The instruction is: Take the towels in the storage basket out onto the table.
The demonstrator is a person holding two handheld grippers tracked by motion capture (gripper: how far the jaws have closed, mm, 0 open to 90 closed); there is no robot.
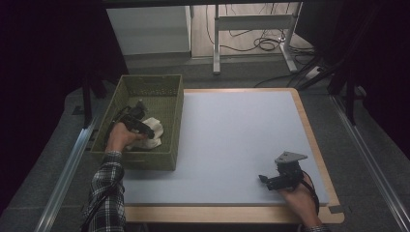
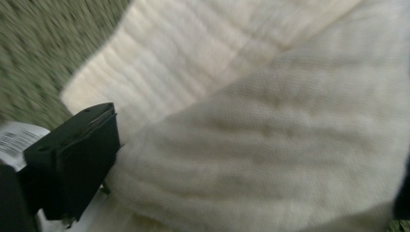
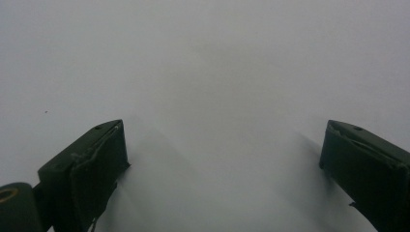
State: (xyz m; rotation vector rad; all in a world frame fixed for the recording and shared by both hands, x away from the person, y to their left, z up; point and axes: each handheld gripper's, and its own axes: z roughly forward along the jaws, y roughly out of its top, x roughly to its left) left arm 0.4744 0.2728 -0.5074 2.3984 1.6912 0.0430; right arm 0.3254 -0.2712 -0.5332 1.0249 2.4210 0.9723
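Note:
A white knitted cloth (image 1: 155,129) lies inside an olive woven basket (image 1: 145,162) at the table's left edge. My left gripper (image 1: 140,126) reaches down into the basket onto the cloth. In the left gripper view the cloth (image 2: 270,125) bulges up between the wide-apart jaws of the left gripper (image 2: 256,140), which is open. The basket floor (image 2: 34,53) shows blurred at the upper left. My right gripper (image 1: 270,181) rests low near the table's front right, open. Between the jaws of the right gripper (image 3: 225,128) there is just the bare grey surface (image 3: 203,58).
A pale grey mat (image 1: 232,135) covers the wooden-edged table. A desk frame (image 1: 251,29) and cables (image 1: 263,43) stand on the floor beyond the far edge. Dark curtains close in both sides.

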